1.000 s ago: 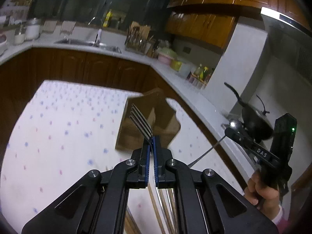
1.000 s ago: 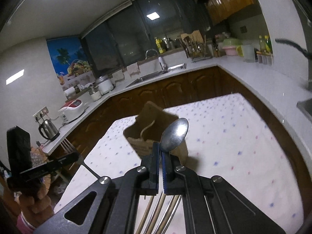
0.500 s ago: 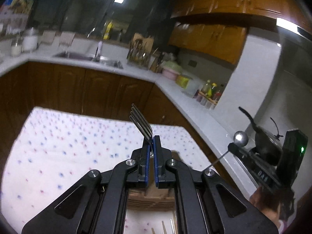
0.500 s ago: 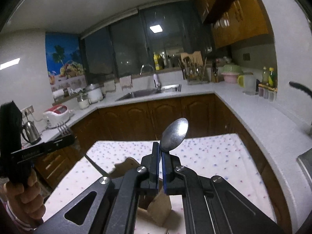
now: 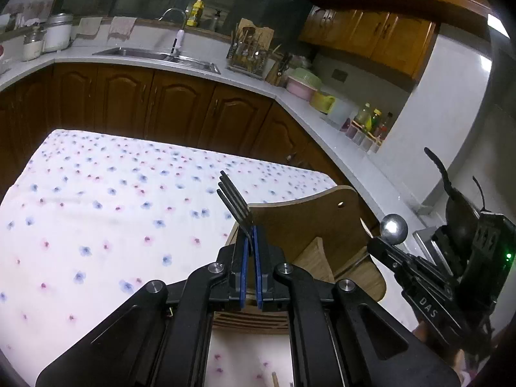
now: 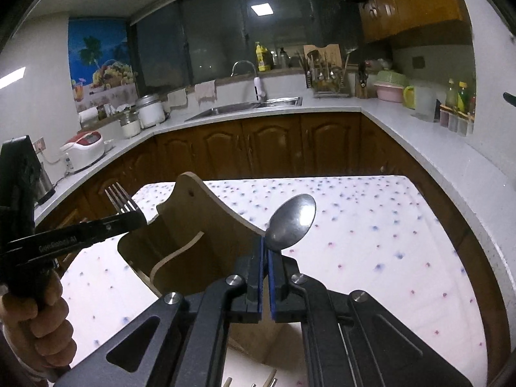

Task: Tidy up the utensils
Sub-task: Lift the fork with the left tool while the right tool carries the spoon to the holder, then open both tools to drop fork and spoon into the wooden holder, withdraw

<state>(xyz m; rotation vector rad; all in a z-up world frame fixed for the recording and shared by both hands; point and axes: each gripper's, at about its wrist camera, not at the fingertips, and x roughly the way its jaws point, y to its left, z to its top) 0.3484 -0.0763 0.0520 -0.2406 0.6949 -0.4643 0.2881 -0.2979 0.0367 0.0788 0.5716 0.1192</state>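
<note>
Left gripper (image 5: pixel 251 237) clamped on fork (image 5: pixel 233 200), right gripper (image 6: pixel 267 248) clamped on spoon (image 6: pixel 292 222). Now lowered beside wooden holder (image 6: pixel 193 242) on table (image 6: pixel 371 242); ready for insertion.

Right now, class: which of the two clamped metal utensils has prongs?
The metal fork in the left gripper; the right gripper holds a round-bowled spoon.
</note>
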